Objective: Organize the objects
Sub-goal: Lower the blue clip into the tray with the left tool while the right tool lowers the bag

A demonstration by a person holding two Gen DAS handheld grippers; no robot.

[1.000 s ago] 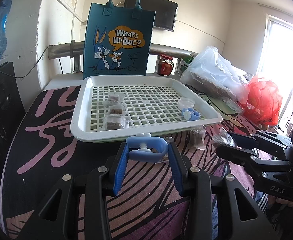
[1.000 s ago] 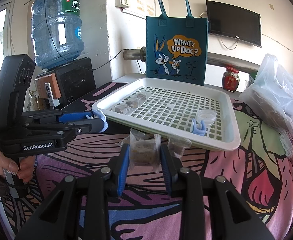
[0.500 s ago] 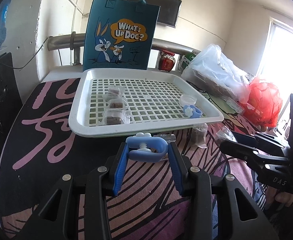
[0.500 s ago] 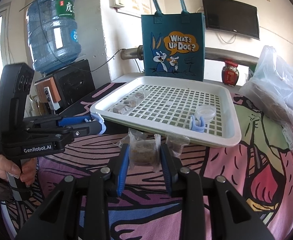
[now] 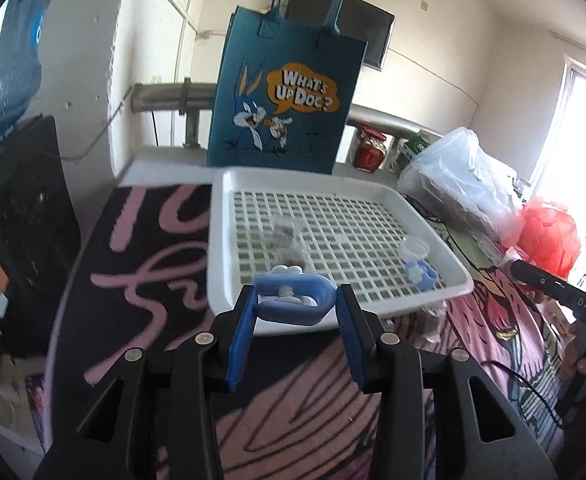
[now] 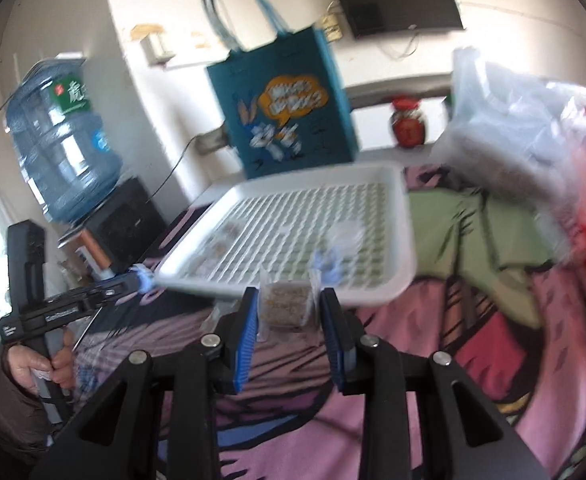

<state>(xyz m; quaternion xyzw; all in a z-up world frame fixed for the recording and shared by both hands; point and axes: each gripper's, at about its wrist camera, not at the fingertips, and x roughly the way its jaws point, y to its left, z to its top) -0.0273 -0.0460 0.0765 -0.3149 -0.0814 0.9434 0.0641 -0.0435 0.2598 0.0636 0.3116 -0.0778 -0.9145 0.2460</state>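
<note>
My left gripper [image 5: 295,306] is shut on a blue plastic clip [image 5: 293,300] and holds it above the near rim of the white grid tray [image 5: 333,192]. Small wrapped snack packets [image 5: 289,240] lie in the tray's left part; a clear round lid [image 5: 413,248] and a second blue clip [image 5: 421,274] lie at its right. My right gripper [image 6: 289,308] is shut on a clear packet of brown snack [image 6: 287,304], held just before the tray's front edge [image 6: 293,284]. The right wrist view is blurred. Another packet [image 5: 429,320] lies on the cloth below the tray.
A teal Bugs Bunny tote bag [image 5: 289,104] stands behind the tray. A red jar [image 5: 369,152], a clear plastic bag [image 5: 457,184] and a red bag [image 5: 549,236] sit at the right. A water bottle [image 6: 61,140] stands at the left.
Both grippers have risen and tilted while holding their objects. The left clip now sits over the tray's near rim. The right view has swung and blurred.
</note>
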